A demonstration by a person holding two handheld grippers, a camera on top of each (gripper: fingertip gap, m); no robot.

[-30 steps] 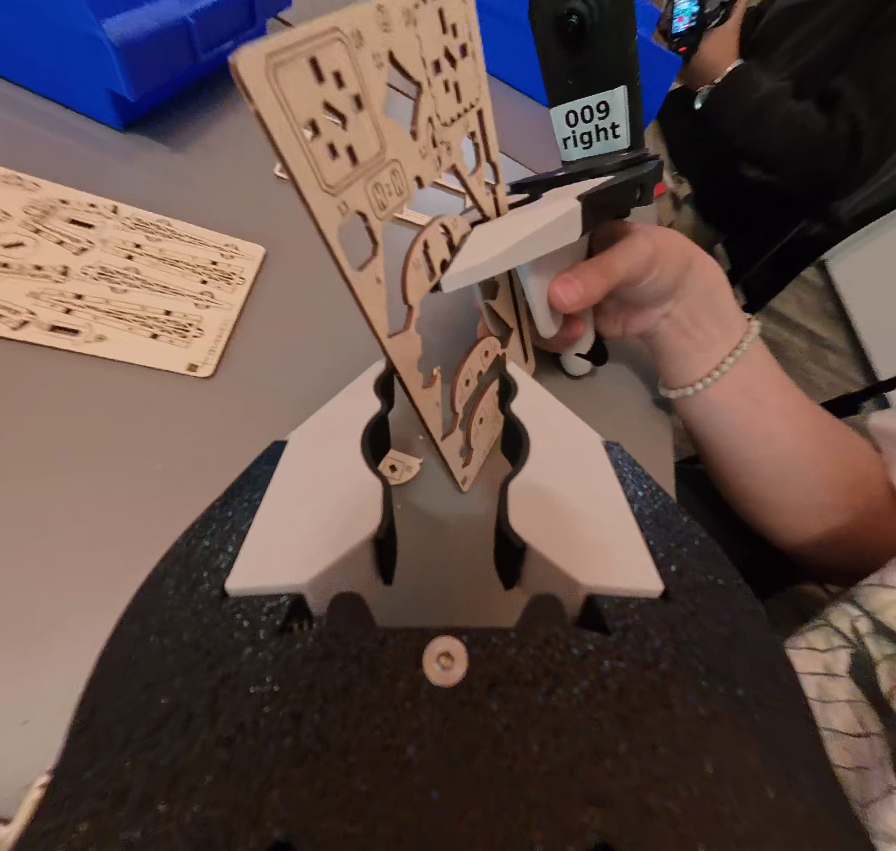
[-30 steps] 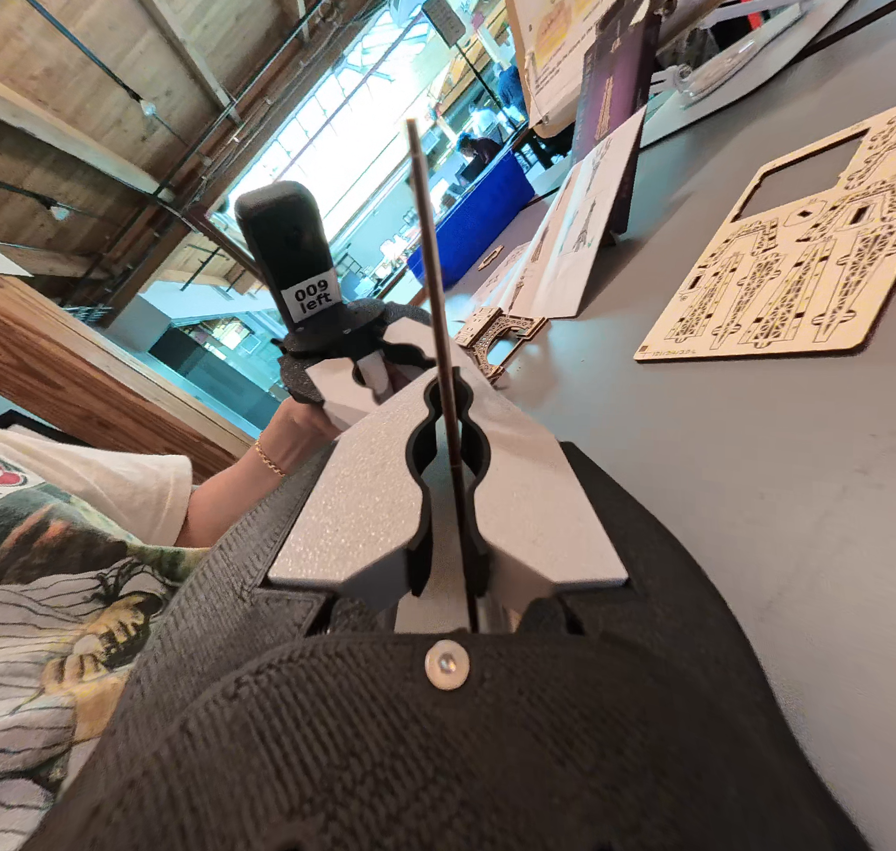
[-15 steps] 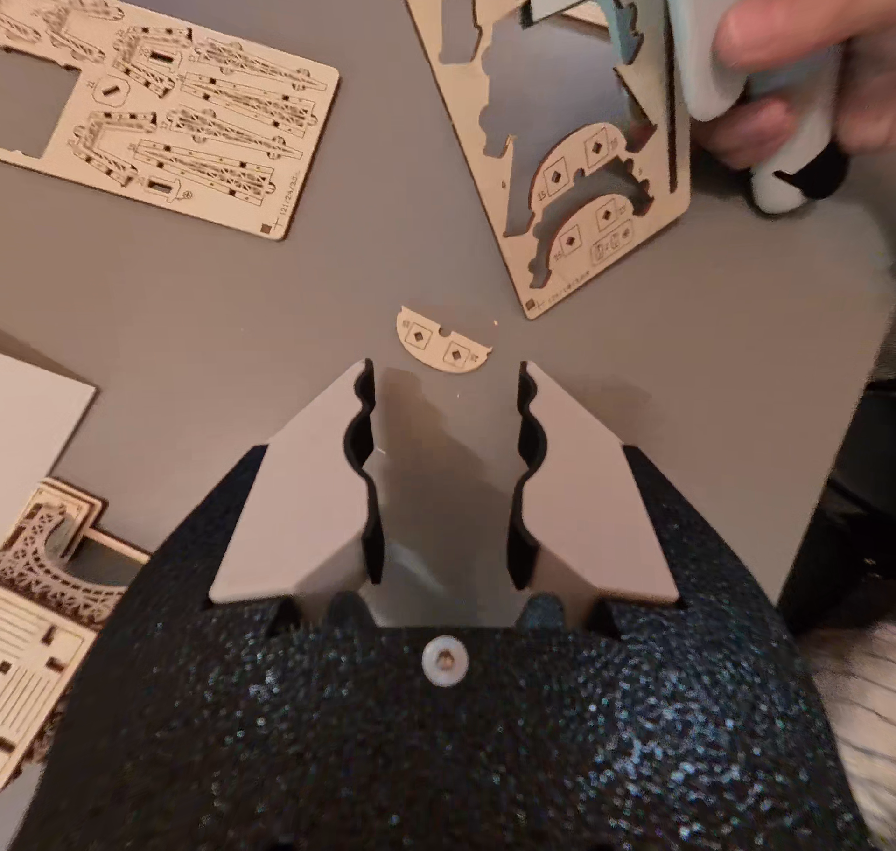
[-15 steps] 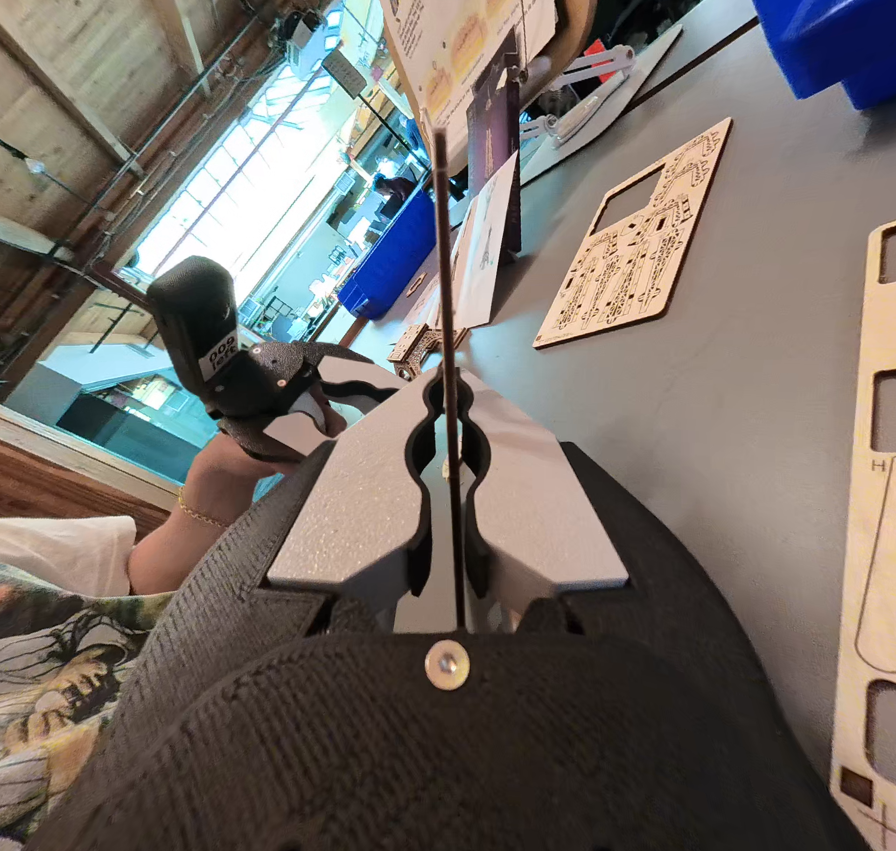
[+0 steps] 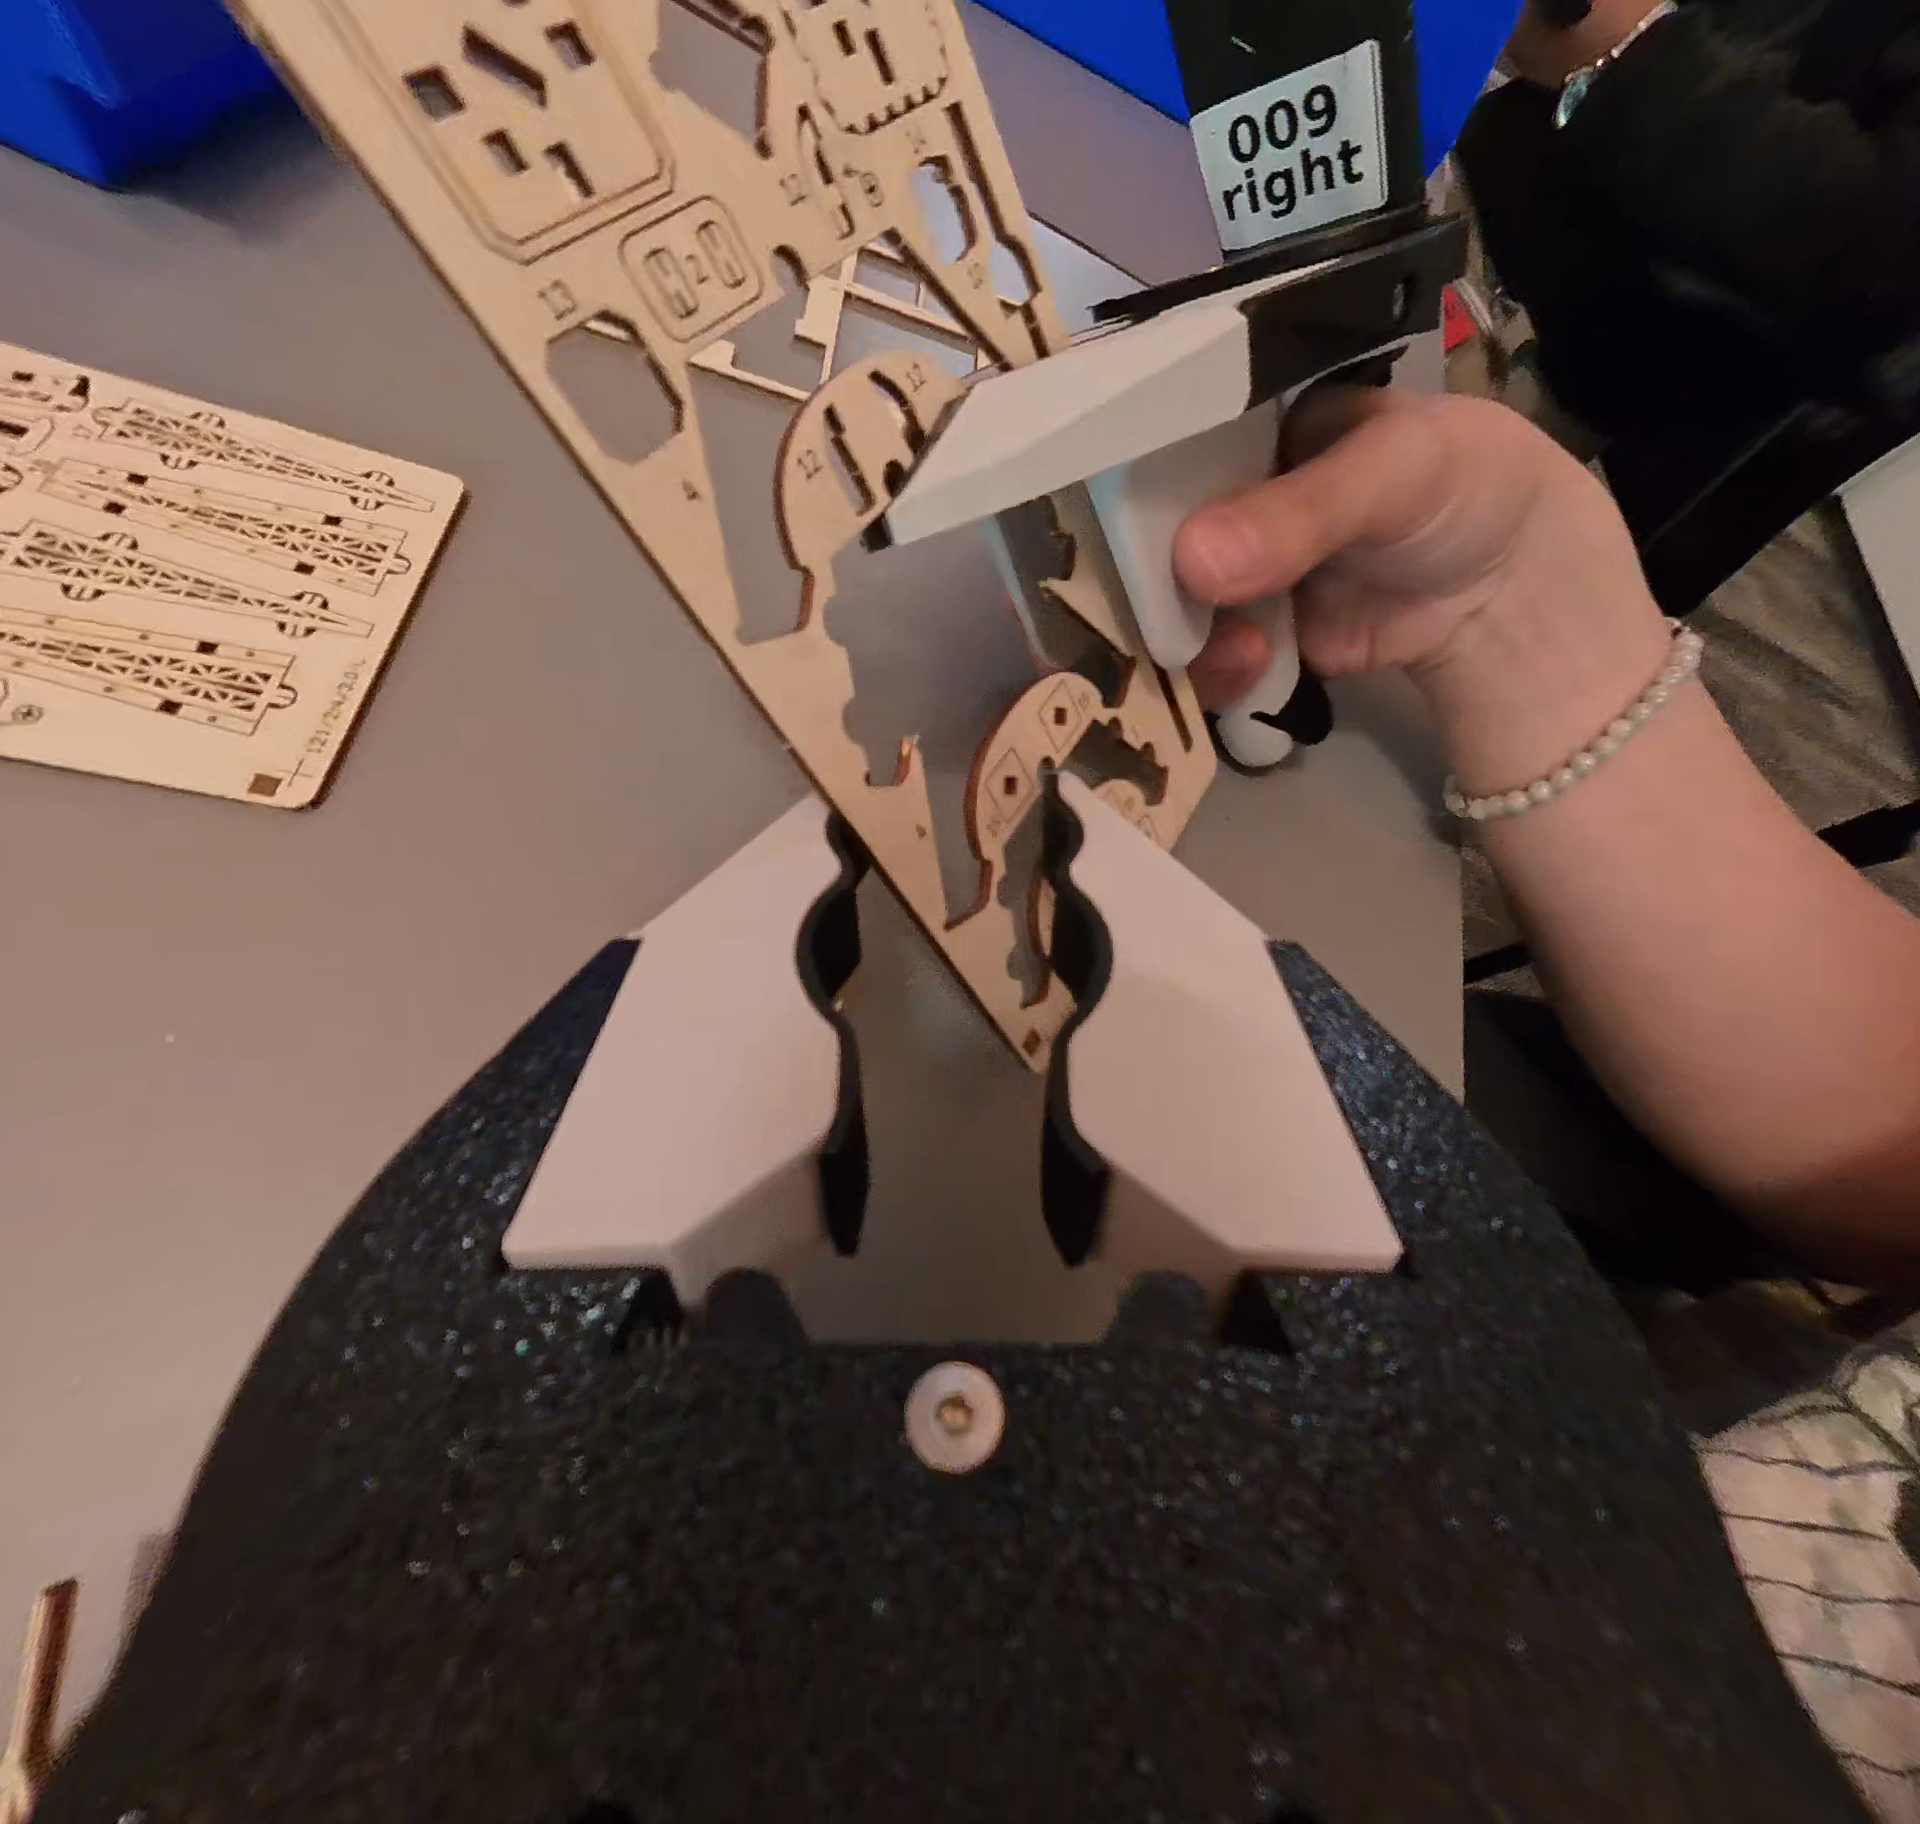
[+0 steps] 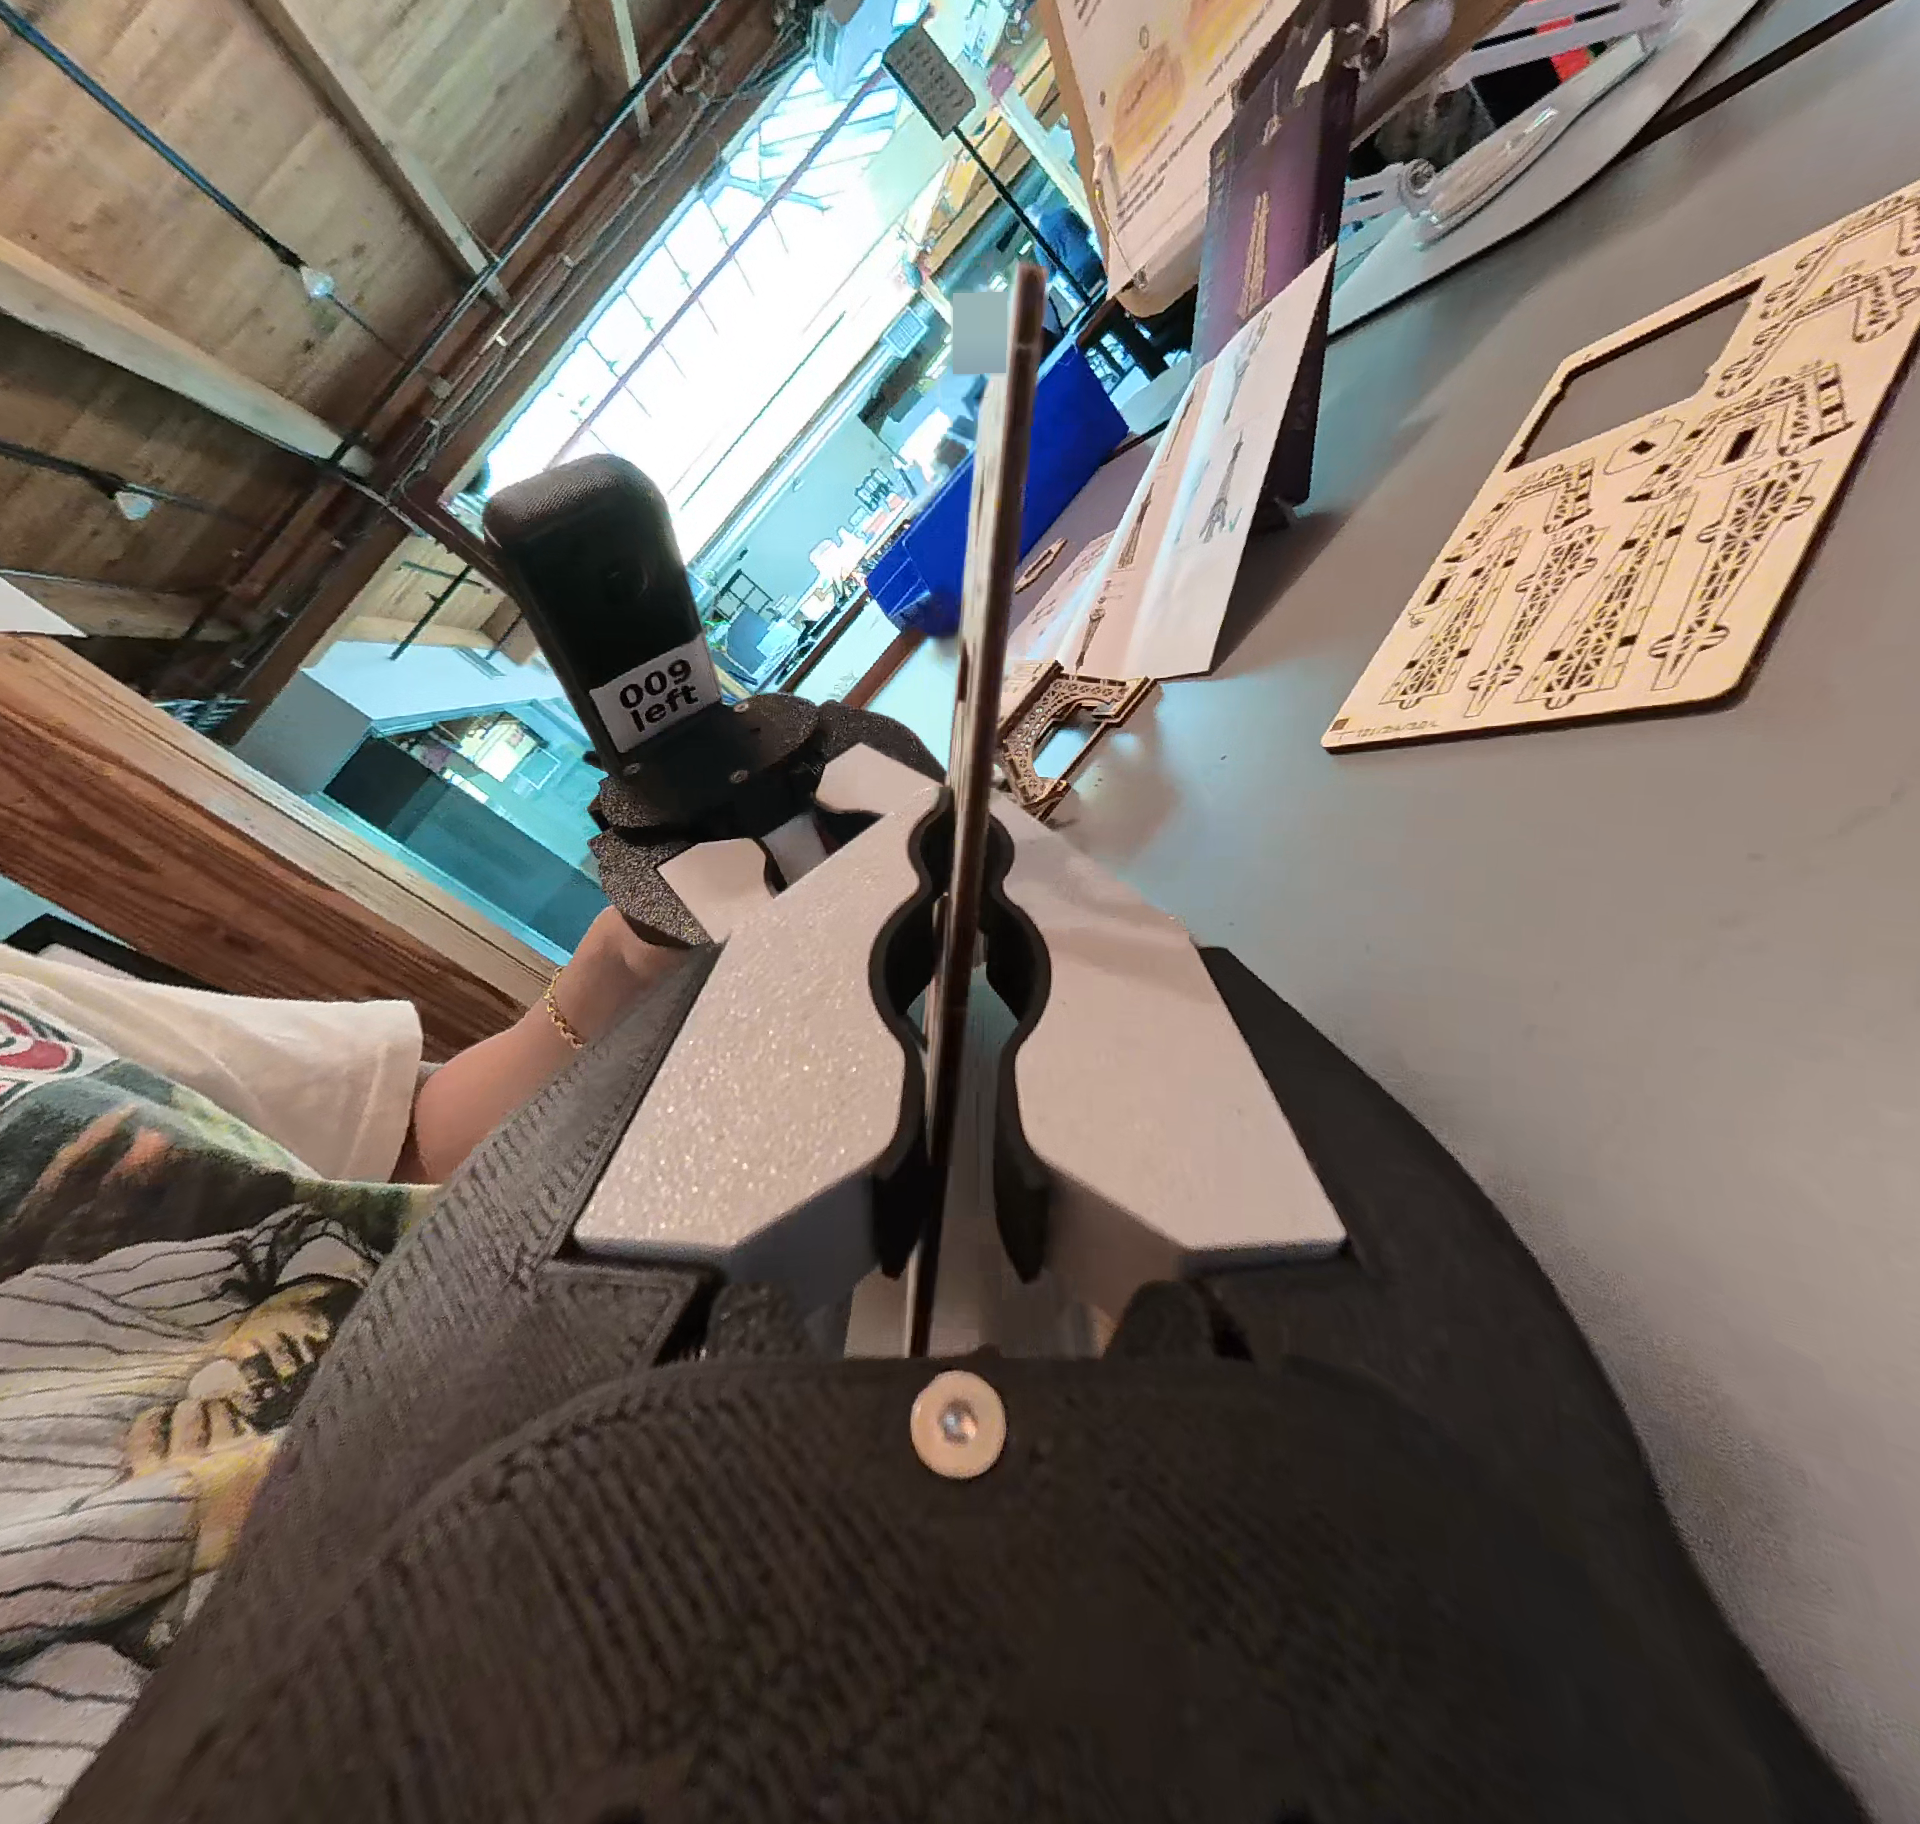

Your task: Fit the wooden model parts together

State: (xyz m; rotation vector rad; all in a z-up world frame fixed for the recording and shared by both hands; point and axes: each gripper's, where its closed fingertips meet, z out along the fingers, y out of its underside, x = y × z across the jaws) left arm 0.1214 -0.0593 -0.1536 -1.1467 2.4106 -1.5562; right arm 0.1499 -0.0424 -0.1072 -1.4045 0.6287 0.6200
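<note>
The right hand-held gripper (image 6: pixel 961 901) was clenched on a thin, pale laser-cut plywood sheet with punched-out part outlines (image 5: pixel 644 247), which appeared edge-on between its grey fingers (image 6: pixel 790 1078) in the right wrist view. In the left wrist view the same sheet stood tilted above the grey bench (image 5: pixel 312 943), leaning away toward the upper left, with the right hand-held gripper (image 5: pixel 883 527) gripping it partway up its right edge and a person's hand with a pearl bracelet (image 5: pixel 1455 569) around the handle. The left hand-held gripper (image 5: pixel 951 839) was released, its two grey fingers (image 5: pixel 717 1068) spread apart, and the sheet's lower corner sat in the gap between them, close against the right finger; whether it touched could not be told. A second flat plywood sheet of lattice-patterned tower parts (image 5: pixel 187 569) lay on the bench to the left, well apart from the held sheet. In the right wrist view a partly built brown lattice tower section (image 6: pixel 1070 725) lay on the bench beyond the fingers, beside an open white instruction booklet (image 6: pixel 1195 548), and a blue plastic bin (image 6: pixel 997 548) stood farther back.
</note>
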